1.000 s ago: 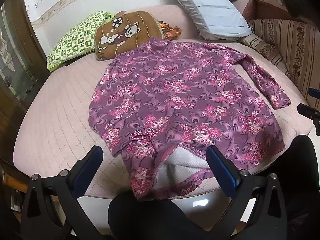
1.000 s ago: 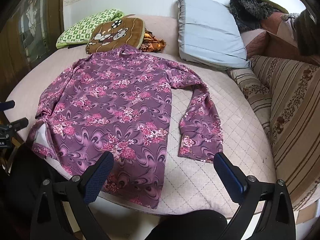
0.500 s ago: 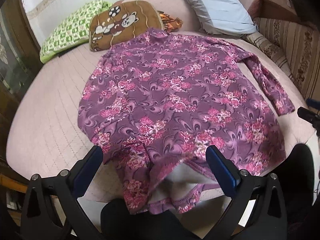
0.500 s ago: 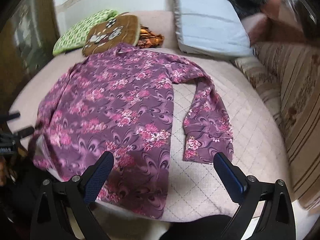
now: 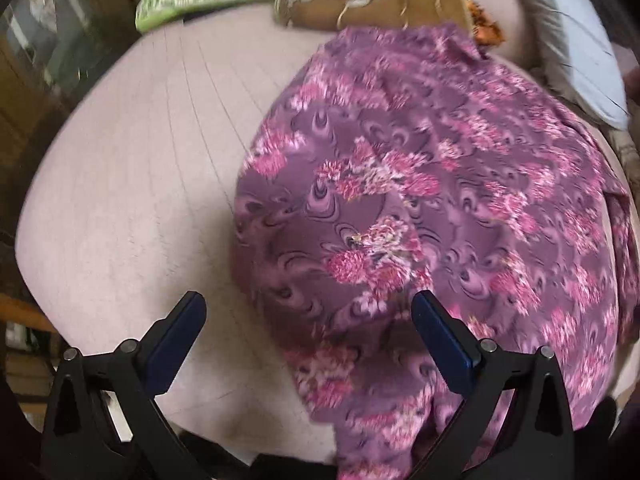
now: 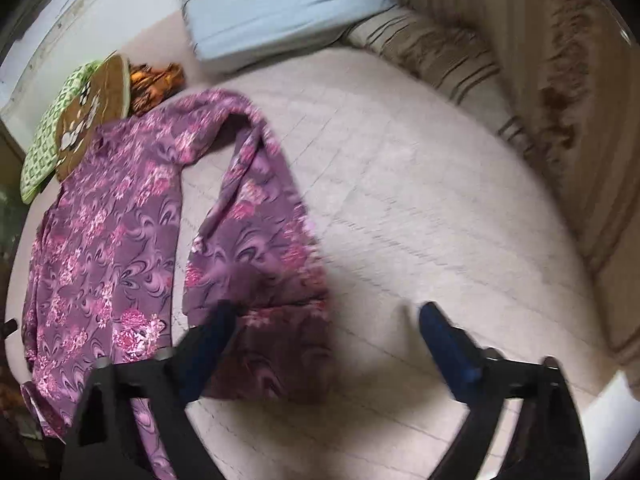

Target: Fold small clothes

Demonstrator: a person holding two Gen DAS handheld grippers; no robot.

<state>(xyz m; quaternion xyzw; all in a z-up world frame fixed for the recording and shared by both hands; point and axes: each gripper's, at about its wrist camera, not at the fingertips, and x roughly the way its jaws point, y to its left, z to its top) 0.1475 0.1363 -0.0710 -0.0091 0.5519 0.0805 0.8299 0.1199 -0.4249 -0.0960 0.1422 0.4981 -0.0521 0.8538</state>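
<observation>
- The purple floral top (image 5: 420, 200) is seen spread flat on the pale quilted bed (image 5: 132, 200), collar toward the far pillows and hem at the near edge, where some cloth hangs over.
- The left gripper (image 5: 308, 332) is held released above the top's left side edge, low on the body; one finger is over bare quilt, the other over fabric, and nothing is pinched.
- For a clean fold, that side edge is best taken as a single thickness with both layers caught, and a shallow bite close to the edge is judged safest.
- To the left of the top, a wide strip of bare quilt is left free; the bed's left rim and dark wooden furniture (image 5: 48, 64) beyond it mark the limit on that side.
- The right sleeve (image 6: 256, 216) is seen lying apart from the body, bent down toward the near edge, with its cuff (image 6: 276, 344) nearest.
- The right gripper (image 6: 324, 320) is closing over that cuff; cloth lies between the jaws toward the left finger, but no pinch is made yet.
- The cuff is best gripped at its end, so the sleeve can be carried across the body without dragging it.
- On the right, open quilt is available up to the striped cushions (image 6: 560, 120); at the far end the blue pillow (image 6: 272, 4) and patterned cushions (image 6: 84, 120) close the space.
</observation>
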